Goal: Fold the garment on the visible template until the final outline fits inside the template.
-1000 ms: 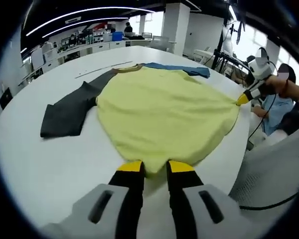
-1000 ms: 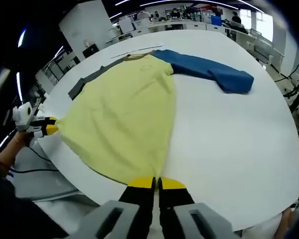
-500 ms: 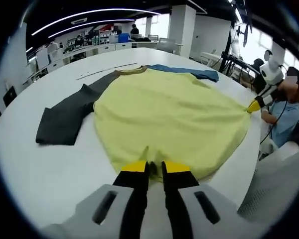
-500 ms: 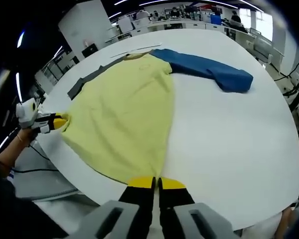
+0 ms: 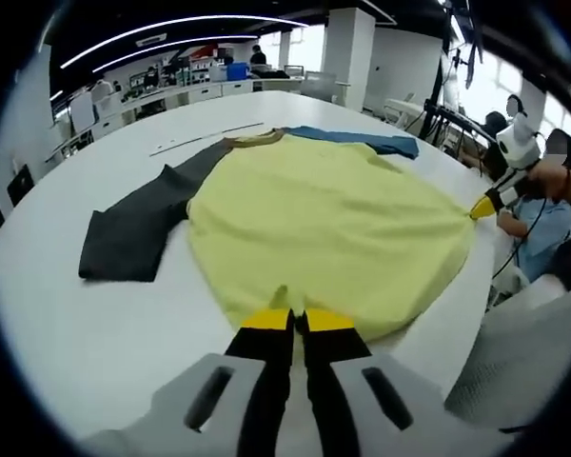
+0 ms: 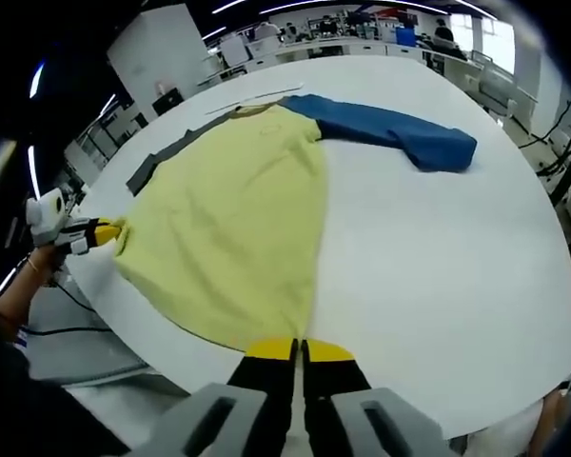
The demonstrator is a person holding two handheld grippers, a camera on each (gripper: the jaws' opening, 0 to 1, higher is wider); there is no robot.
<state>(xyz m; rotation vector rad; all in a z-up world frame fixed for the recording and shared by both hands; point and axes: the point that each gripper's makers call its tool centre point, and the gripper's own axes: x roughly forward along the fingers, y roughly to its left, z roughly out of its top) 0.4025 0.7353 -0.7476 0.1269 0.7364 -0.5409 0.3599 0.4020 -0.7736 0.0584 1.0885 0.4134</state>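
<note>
Lying flat on the white table, the garment has a yellow body, a dark grey sleeve spread to the left and a blue sleeve spread to the right, with its collar at the far side. At the near hem, the left gripper now has its yellow-tipped fingers pressed together on a small raised pinch of yellow cloth; one second ago the same fingers stood apart over the hem, and half a second ago they were narrowing. The right gripper has its fingers closed tight on the other near corner of the hem, as in both earlier frames. In the left gripper view the right gripper shows at the far right, its tip at the hem corner by the table edge. In the right gripper view the left gripper appears at the far left, gripping its hem corner, a little farther up than one second ago.
</note>
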